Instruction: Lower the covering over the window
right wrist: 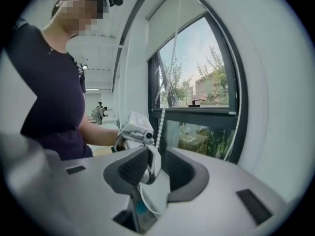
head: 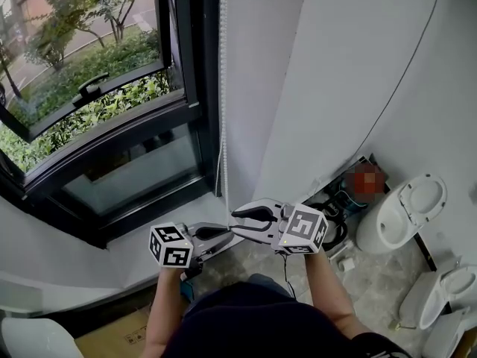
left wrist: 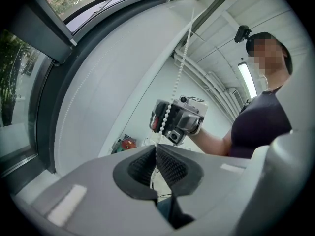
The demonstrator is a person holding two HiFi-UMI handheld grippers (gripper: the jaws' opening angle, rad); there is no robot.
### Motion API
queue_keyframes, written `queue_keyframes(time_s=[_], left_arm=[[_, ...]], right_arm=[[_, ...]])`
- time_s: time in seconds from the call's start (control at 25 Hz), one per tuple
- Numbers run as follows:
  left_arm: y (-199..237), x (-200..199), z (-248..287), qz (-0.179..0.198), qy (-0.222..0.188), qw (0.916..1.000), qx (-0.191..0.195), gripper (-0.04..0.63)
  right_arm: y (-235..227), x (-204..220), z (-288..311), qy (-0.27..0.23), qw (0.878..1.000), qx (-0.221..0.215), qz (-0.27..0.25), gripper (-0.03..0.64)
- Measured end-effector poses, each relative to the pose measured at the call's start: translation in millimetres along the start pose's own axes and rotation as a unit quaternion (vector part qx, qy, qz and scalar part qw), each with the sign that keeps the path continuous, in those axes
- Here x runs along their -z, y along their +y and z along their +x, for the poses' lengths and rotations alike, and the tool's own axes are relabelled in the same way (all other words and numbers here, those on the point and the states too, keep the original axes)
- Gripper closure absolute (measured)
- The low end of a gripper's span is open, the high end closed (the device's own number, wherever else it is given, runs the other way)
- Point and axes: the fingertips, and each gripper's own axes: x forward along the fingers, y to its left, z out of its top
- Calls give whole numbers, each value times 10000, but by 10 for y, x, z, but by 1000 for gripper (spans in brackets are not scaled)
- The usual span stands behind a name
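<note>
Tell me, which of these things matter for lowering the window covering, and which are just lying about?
Part of the job:
- bead chain
- left hand-held gripper, shut on the chain
- right hand-held gripper, open, close by
- window

Just lying about:
- toilet
- second toilet
- cables
- cardboard box

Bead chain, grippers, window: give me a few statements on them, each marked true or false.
1. The left gripper is shut on the bead chain. True.
2. The right gripper is clamped shut. False: its fingers stand apart.
3. Green plants show outside the window. True.
4. The window is fully covered. False: its panes are bare in the head view.
</note>
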Motion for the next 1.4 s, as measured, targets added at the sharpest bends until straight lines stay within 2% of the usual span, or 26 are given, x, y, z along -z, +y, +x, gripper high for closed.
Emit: queue_keyframes(time_s=[0.32,0.44,0.56,0.72,0.84,0.88,1.0,1.08,1.2,1.28,1.4], left_arm=[[-27,5,37,-16,-35,10000,61,583],[-23,2,37,-8,-153,9998,82,583],[-31,-4,40,-50,-317,9994,112,583],[-97,2,55,143,-574,9980,238,581],[-131,13,37,367,-840,9955,236,583],[-134,56,47,448,-797,9955,243,581],[-88,368,135,634,-228,9976,180,581],[-69,529,174,426,-229,9987,172,581],[-71,552,169,11,-790,9966,220,581],[-66,538,179,-19,-918,9955,227,581],[-57,504,237,34,-861,9962,136,580]], right_arm=[[-53,-667,-47,-656,9962,350,-462,515],[-152,-914,-109,-1018,9924,554,-410,551],[-201,-1047,-141,-1195,9912,524,-224,574],[-178,-1053,-154,-1467,9884,248,319,601],[-219,-1024,-204,-1642,9842,354,561,603],[-200,-986,-191,-1550,9859,326,537,603],[-133,-670,-26,-877,9952,258,346,603],[-98,-505,30,-859,9948,145,535,603],[-73,-487,-34,-1242,9889,0,817,604],[-92,-473,-86,-1247,9891,-43,787,604],[-152,-455,-157,-1238,9889,-78,822,604]])
